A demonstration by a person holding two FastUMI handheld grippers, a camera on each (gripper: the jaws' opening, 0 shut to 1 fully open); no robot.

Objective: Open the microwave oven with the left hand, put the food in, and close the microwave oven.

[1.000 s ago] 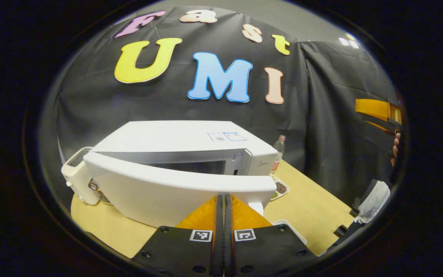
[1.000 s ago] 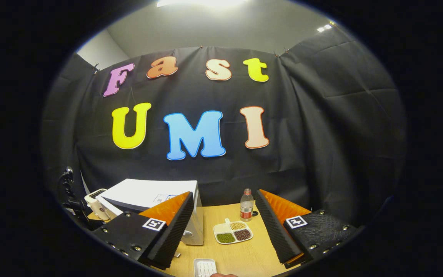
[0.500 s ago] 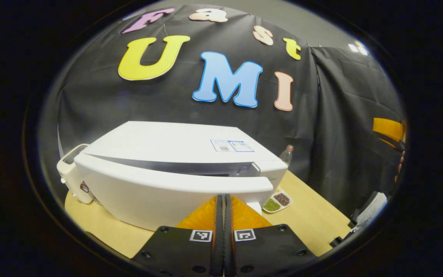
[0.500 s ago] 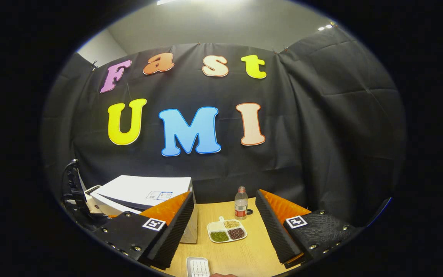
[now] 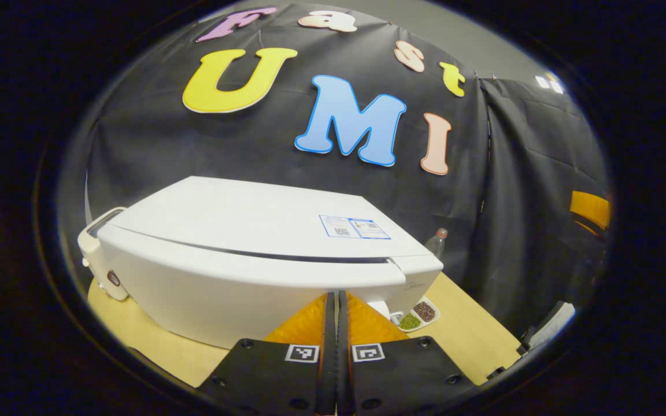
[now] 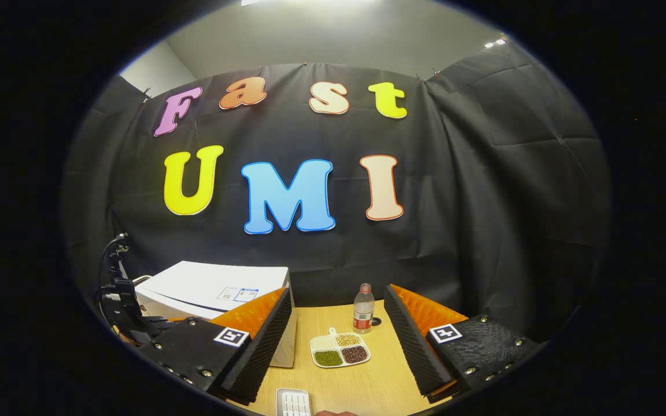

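Note:
The white microwave [image 5: 263, 231] stands on the wooden table [image 5: 472, 329]. Its door [image 5: 240, 294] lies flush against the body, with a thin dark seam along the top, so the inside is hidden. My left gripper [image 5: 336, 296] is shut with nothing between its fingers, and its tips rest against the door's front near the right end. In the right gripper view the microwave [image 6: 217, 286] sits at the left with the left gripper [image 6: 122, 294] in front of it. My right gripper [image 6: 336, 292] hangs open and empty above the table.
A divided plate of beans [image 6: 339, 349] and a small bottle [image 6: 362, 312] stand right of the microwave. A white ridged tray [image 6: 292, 401] lies near the front edge. A small white appliance [image 5: 99, 254] stands left of the microwave.
The microwave door has swung from ajar to flush against the body. My left gripper moved forward with it, still shut. The right gripper stayed open and drifted slightly.

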